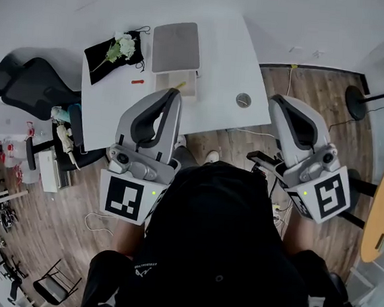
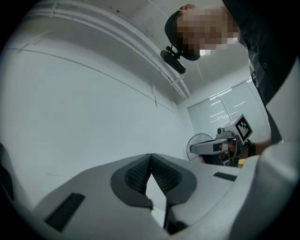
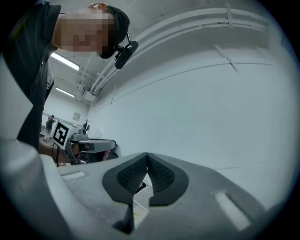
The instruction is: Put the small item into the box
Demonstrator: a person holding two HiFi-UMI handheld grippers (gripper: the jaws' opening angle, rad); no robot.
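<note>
Both tongs are up near my head camera, well above the white table (image 1: 215, 115), one in each of the person's hands.
- The left gripper (image 1: 175, 95) has its marker cube low and its tips angled up and away over the table edge.
- The right gripper (image 1: 278, 101) is in a mirrored pose out past the table's right edge, over the wood floor.
- Both gripper views look up at bare wall and ceiling, and each shows the other gripper off to one side.

Tongs:
- Left: the ribbed pads (image 2: 133, 178) meet at the tip, with nothing between them.
- Right: the pads (image 3: 129, 176) also meet at the tip and hold nothing.

Task things, head view only:
- The small red item (image 1: 138, 82) lies flat on the table just left of the box (image 1: 163, 81). It is short and thin, and too small for me to tell more.
- The box's pale compartment is open, with a yellowish sliver inside that I cannot identify.
- The grey lid (image 1: 176, 46) lies flat on the far side, touching the compartment.
- The left gripper's tips overlap the box's near edge in this view, but they are raised and not touching it.

Count:
- Two grippers, one box and one red item.
- One round silver disc (image 1: 243, 100), on the table right of the box and apart from it.
- One black cloth (image 1: 110, 60), left of the lid.
- One sprig of white flowers (image 1: 124, 46), lying on the cloth.
</note>
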